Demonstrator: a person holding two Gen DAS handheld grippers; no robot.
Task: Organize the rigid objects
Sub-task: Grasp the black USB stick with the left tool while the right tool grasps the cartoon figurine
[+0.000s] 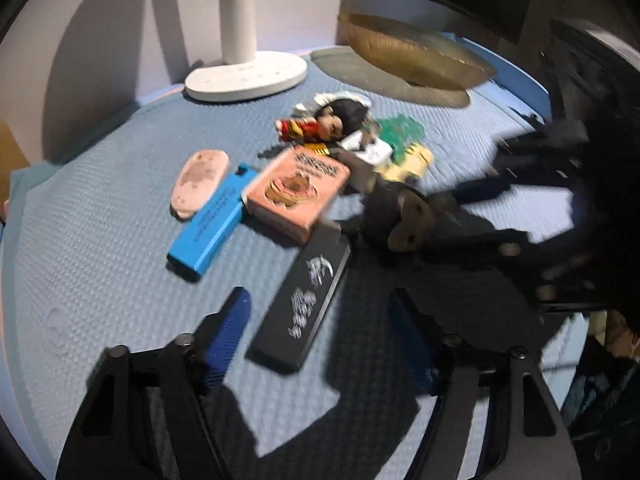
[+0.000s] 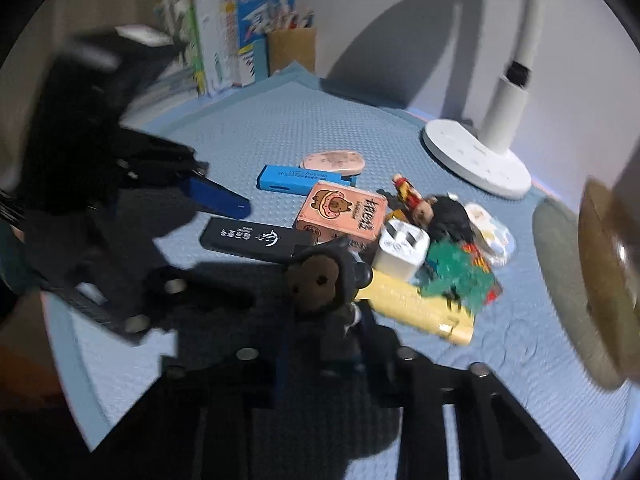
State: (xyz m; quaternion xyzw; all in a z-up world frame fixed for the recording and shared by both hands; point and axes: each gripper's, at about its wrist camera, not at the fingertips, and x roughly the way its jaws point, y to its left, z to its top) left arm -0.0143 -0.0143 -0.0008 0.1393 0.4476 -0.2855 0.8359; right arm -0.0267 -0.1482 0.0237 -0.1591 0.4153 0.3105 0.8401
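A pile of small rigid objects lies on a blue mat [image 1: 100, 216]. My left gripper [image 1: 320, 336] is open, its blue pads either side of the near end of a flat black box [image 1: 302, 300]. My right gripper [image 2: 324, 344] is shut on a dark bear-shaped figure [image 2: 320, 280], which also shows in the left wrist view [image 1: 400, 216]. In the pile are a pink box [image 1: 296, 192], a blue rectangular case [image 1: 212, 220], a pink oval case [image 1: 198, 182], a white charger [image 2: 402, 250], a yellow object [image 2: 416, 308], a green piece [image 2: 456, 272] and a small doll [image 1: 320, 126].
A white lamp base [image 1: 246, 76] stands at the back of the mat. A gold leaf-shaped dish [image 1: 412, 56] sits at the back right. Books and a brown pen holder [image 2: 292, 50] stand against the wall in the right wrist view.
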